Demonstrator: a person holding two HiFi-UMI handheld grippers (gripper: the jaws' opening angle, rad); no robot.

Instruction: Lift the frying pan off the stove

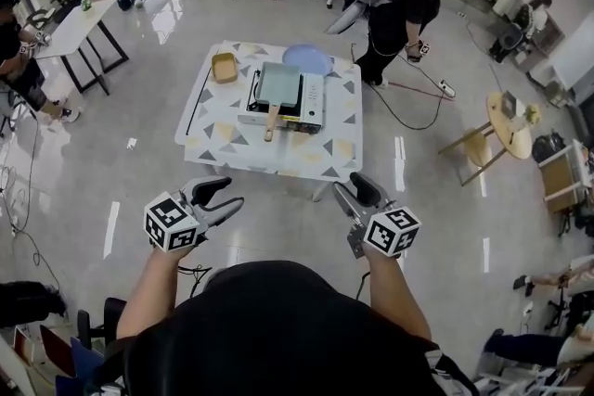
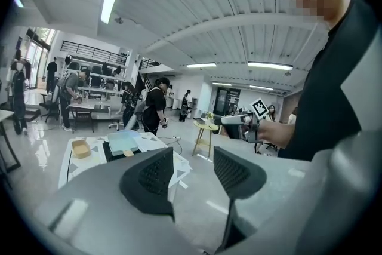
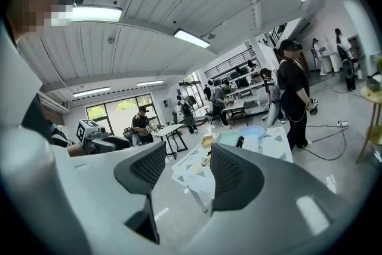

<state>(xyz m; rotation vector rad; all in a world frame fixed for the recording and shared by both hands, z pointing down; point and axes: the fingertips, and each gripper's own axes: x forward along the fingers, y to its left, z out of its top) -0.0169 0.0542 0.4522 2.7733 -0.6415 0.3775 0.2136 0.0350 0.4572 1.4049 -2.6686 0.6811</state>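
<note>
A pale green square frying pan (image 1: 277, 84) sits on a white portable stove (image 1: 311, 102) in the middle of a low table (image 1: 223, 139); its wooden handle (image 1: 271, 121) points toward me. Both grippers hang in the air well short of the table. My left gripper (image 1: 218, 199) is open and empty, and so is my right gripper (image 1: 351, 195). The left gripper view shows the pan (image 2: 123, 141) far off beyond my left gripper (image 2: 194, 173). In the right gripper view the pan (image 3: 228, 139) lies far beyond my right gripper (image 3: 188, 173).
A tan tray (image 1: 224, 67) and a blue plate (image 1: 307, 59) lie on the table behind the stove. A person (image 1: 399, 5) stands at its far right corner, with a cable (image 1: 408, 111) on the floor. A round wooden side table (image 1: 506, 130) is at the right.
</note>
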